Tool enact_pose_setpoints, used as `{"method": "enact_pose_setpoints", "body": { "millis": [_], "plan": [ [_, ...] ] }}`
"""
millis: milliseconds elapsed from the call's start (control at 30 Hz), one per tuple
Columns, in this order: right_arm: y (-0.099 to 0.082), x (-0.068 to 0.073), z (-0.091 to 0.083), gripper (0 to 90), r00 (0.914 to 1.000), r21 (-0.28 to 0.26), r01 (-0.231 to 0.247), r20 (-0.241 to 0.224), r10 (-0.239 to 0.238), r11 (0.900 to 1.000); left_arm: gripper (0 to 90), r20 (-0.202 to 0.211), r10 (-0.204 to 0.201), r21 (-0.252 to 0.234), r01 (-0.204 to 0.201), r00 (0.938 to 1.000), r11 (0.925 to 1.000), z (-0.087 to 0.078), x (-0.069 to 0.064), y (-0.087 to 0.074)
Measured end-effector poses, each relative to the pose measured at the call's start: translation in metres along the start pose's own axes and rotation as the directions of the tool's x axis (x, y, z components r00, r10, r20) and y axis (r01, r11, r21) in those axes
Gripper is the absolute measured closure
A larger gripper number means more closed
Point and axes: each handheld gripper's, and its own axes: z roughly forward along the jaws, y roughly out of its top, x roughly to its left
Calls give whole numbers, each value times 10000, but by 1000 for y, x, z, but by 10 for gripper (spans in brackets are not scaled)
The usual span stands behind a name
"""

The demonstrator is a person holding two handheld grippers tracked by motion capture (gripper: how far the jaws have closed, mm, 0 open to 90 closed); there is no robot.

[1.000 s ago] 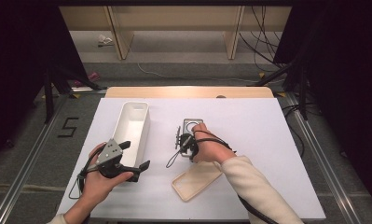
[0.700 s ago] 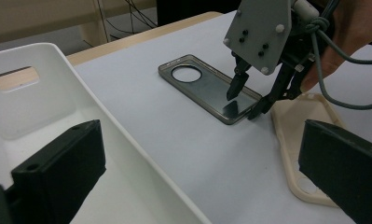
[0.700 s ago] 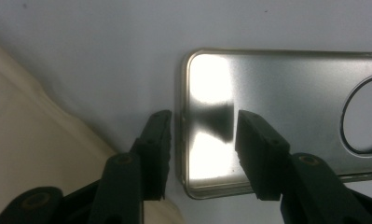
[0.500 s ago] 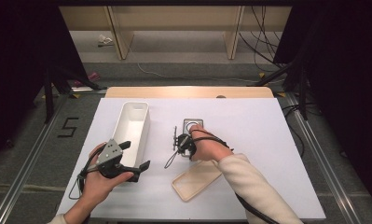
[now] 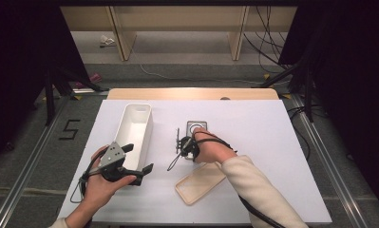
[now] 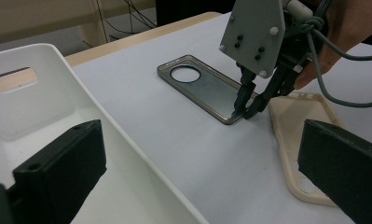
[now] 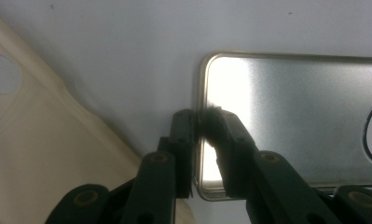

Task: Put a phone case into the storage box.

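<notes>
A smoky grey phone case [image 5: 197, 126] with a round camera hole lies flat at the table's middle. My right gripper [image 5: 187, 142] points down at its near end. Its jaws have just been closing and now pinch the case's short rim [image 7: 200, 116], one jaw inside and one outside; the left gripper view shows the same pinch [image 6: 244, 111]. A beige phone case [image 5: 200, 183] lies just in front of that hand [image 6: 305, 140]. My left gripper [image 5: 138, 157] is open and holds nothing, hovering by the near end of a long white bin [image 5: 138, 105].
The white bin's wall [image 6: 81, 93] stands directly before the left gripper's jaws. White table covering [image 5: 253, 137] stretches bare to the right of the cases. Cables and shelf legs lie on the floor beyond the table's far edge.
</notes>
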Motion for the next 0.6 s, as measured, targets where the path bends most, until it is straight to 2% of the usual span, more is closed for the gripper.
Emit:
{"method": "enact_pose_setpoints", "body": {
  "millis": [133, 600],
  "plan": [
    [1, 1, 0, 822, 10000, 59, -35, -3, 35, 10000, 5, 3, 14, 10, -14, 10000, 10000, 0, 0, 0],
    [1, 1, -1, 876, 9999, 98, -143, -17, 143, 9998, 6, 27, 25, 17, -25, 10000, 10000, 0, 0, 0]
  ]
}}
